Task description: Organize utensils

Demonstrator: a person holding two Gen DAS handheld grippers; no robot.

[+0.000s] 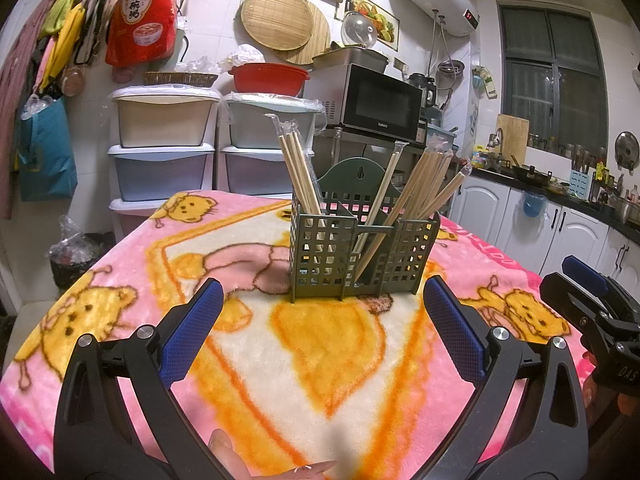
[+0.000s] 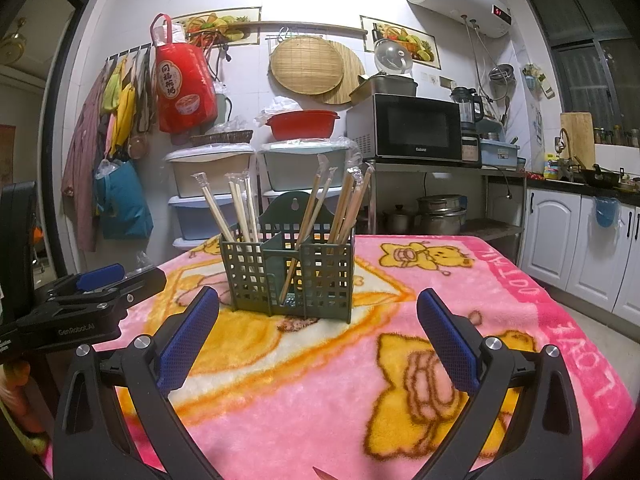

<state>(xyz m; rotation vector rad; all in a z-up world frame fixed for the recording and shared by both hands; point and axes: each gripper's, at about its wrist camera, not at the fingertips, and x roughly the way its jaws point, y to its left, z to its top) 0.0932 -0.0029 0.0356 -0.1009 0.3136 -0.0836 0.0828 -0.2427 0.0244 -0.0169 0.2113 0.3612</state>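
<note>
Three-compartment green caddy (image 1: 362, 248) upright, wrapped chopsticks (image 1: 298, 172) in each, both grippers' jaws apart

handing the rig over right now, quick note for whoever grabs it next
Left gripper: open, empty, held above the blanket in front of the holder.
Right gripper: open, empty, beside the left one, also short of the holder.
Green utensil holder: upright mid-table on the blanket.
Wrapped chopsticks: all standing in the holder, bunches in the left and right compartments, a few leaning in the middle one.
Done: no loose utensils visible on the table.
Left: probably little; perhaps straighten the leaning middle ones if they need sorting.
</note>
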